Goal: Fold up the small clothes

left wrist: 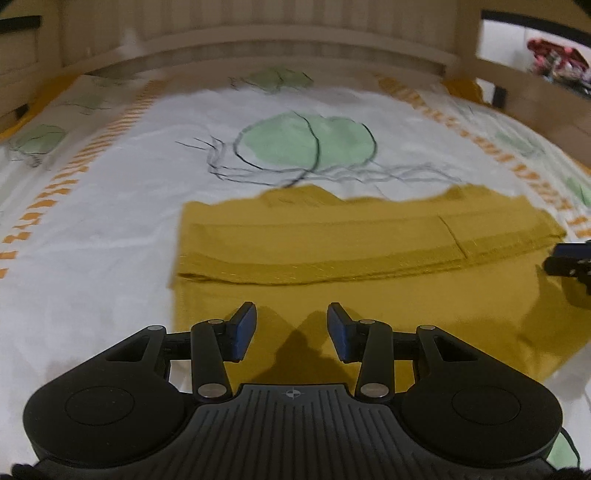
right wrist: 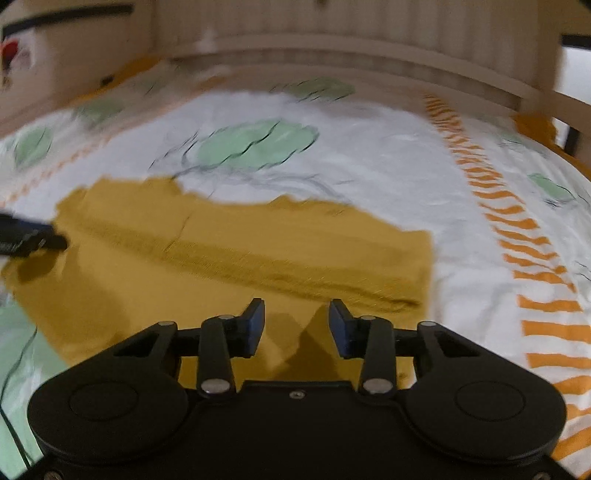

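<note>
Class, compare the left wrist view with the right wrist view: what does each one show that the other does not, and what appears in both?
Only the left wrist view shows the red patterned fabric past the bed frame at upper right, and the garment's left edge. Only the right wrist view shows the garment's right edge. Both show the mustard-yellow garment, partly folded, on the white printed bedsheet, the wooden headboard, and open, empty jaws: left gripper, right gripper.

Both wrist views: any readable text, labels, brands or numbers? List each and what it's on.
No readable text in either view.
Left tool: only a small crosshair mark on its body, no letters.
Right tool: no marking visible.
Mustard garment: no tag or print visible.
Bedsheet: green shapes and orange stripes only, no lettering.
Background item at top left of the right wrist view: blurred, unreadable.
</note>
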The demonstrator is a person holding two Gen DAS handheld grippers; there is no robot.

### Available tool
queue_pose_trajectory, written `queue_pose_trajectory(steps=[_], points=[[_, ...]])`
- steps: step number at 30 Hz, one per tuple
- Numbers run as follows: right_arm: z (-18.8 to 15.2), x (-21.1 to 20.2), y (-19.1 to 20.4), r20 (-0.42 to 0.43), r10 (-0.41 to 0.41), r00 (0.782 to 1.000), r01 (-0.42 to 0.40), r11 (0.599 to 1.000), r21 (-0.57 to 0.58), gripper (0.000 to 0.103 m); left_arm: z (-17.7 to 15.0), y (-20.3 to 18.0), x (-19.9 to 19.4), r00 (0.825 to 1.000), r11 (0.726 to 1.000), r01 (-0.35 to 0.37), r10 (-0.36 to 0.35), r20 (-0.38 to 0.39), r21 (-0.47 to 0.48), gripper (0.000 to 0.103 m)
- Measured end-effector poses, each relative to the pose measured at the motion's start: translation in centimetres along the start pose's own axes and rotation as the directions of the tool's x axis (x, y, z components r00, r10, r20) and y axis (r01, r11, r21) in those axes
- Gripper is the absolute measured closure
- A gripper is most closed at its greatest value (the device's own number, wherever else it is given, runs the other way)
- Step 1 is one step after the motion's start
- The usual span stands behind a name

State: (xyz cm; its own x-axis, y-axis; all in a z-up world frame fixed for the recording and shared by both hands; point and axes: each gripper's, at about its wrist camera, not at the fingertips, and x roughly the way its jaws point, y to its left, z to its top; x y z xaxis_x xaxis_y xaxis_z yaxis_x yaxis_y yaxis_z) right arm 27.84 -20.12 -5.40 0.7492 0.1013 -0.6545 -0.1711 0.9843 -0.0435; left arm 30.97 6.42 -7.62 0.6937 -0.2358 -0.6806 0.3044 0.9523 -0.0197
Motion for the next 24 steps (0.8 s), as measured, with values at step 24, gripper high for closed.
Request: queue_pose_trajectory(steps=[24], points=[[6.0, 7.7, -5.6, -0.078, -0.043, 0.996, 0.056, 0.982, 0.180, 0.052, 8.1, 3.7, 8.4, 0.996, 0.994, -0.063, 0.057, -0.073, -0.087, 0.062]])
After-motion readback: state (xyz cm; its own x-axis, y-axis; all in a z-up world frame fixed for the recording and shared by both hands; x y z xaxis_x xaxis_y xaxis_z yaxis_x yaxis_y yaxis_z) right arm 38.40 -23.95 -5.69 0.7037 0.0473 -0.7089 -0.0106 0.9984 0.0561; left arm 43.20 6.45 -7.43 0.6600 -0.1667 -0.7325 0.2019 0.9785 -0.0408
